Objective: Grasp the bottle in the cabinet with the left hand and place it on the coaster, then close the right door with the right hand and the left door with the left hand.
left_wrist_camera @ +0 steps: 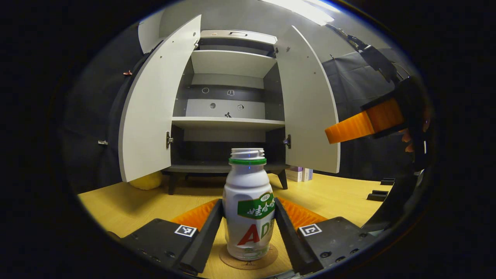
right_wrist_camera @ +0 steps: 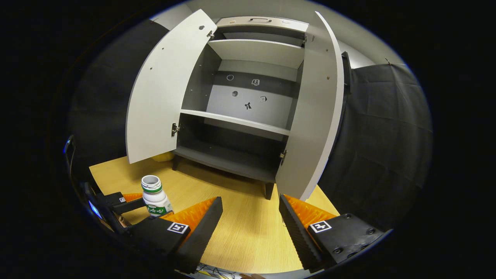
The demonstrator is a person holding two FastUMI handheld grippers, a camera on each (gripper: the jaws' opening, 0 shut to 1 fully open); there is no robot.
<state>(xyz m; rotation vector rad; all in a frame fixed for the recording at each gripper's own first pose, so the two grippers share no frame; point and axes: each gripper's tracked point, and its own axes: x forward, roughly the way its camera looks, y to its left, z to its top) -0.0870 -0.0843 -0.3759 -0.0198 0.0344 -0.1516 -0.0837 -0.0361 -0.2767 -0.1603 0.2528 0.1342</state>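
Standing bottle (left_wrist_camera: 248, 205) between left gripper (left_wrist_camera: 248, 221) fingers

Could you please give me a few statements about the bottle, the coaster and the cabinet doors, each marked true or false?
1. The bottle stands upright on the coaster. True.
2. The left gripper has its fingers wide apart, far from the bottle. False: its fingers lie close along both sides of the bottle.
3. Both cabinet doors are shut. False: the left door and the right door both stand open.
4. The right gripper is open and holds nothing. True.
5. The bottle wears a cap. False: its mouth is open, with a green ring below it.
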